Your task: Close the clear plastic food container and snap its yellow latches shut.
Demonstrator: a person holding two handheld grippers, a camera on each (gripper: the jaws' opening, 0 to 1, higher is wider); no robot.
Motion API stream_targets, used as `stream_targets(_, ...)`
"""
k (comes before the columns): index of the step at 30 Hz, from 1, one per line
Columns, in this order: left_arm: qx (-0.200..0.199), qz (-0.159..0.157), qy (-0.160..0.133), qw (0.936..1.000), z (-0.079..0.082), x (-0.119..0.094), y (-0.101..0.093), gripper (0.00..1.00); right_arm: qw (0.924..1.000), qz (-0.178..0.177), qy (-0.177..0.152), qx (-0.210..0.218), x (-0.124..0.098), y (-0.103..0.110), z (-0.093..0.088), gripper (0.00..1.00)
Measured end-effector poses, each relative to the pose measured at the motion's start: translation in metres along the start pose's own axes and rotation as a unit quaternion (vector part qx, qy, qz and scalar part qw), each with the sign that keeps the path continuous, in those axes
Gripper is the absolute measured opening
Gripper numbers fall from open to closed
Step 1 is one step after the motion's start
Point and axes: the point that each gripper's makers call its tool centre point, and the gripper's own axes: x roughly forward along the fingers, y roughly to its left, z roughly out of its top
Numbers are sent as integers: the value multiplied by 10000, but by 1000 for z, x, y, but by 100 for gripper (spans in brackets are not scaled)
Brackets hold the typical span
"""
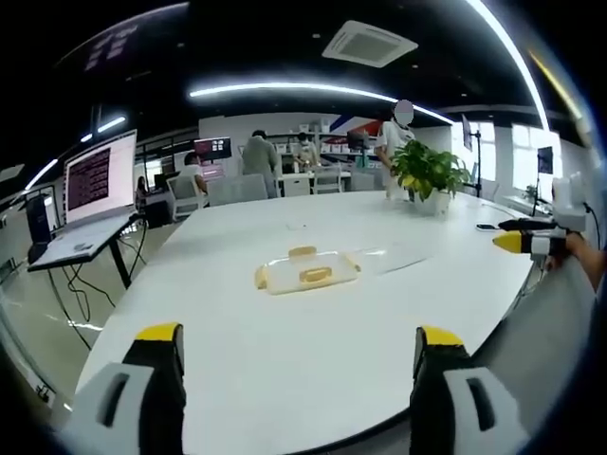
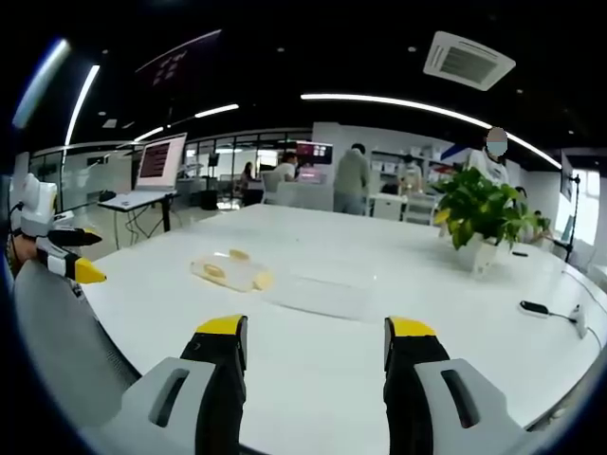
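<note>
Item: clear plastic container (image 1: 305,271), lying well in from the near edge of a large white table (image 1: 285,370), roughly midway along its length, with yellow latches (image 1: 316,276) showing at its sides. Its lid (image 1: 394,256), a clear flat sheet, is lying on the surface just beside the base, apparently off it; the right gripper view is showing the same pair, container (image 2: 230,272) and lid (image 2: 318,296), side by side. Left gripper (image 1: 299,349): hovering above the near edge, jaws standing wide apart, gripping nothing. Right gripper (image 2: 315,343): likewise hanging over the near edge, jaws parted, carrying nothing. Each gripper is also appearing at the margin of the other's view, held off the table. Other items: a potted plant (image 1: 427,173) near the far edge, a small dark device (image 2: 536,308) toward the right-hand edge, a laptop on a stand (image 1: 95,194) off the left end, people standing at the back of the room. Step in hand, as judged: the approach, nothing yet being touched. To do it well, one gripper should be steadying the base while the other is taking the lid by one rim, since a thin clear sheet is likely to slide on the smooth top. The lid wants seating squarely all round before any latch is pressed; otherwise a latch may catch on a raised corner.
</note>
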Motion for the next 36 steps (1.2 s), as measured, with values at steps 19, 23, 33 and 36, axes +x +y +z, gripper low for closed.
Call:
stream_targets(19, 187, 90, 314, 9993, -8, -2, 1, 99, 9839, 846, 97, 1573, 8, -2, -9, 58)
stream_targets(23, 389, -43, 452, 9982, -10, -2, -1, 99, 9898, 913, -210, 1076, 13, -10, 6, 59)
stream_targets(33, 1145, -218, 408, 9924, 26, 22, 50, 98, 9862, 1626, -258, 154, 52, -6, 36, 54)
stream_targets(36, 1599, -398, 465, 9852, 39, 38, 62, 92, 9795, 1961, -258, -371, 67, 3, 44, 55)
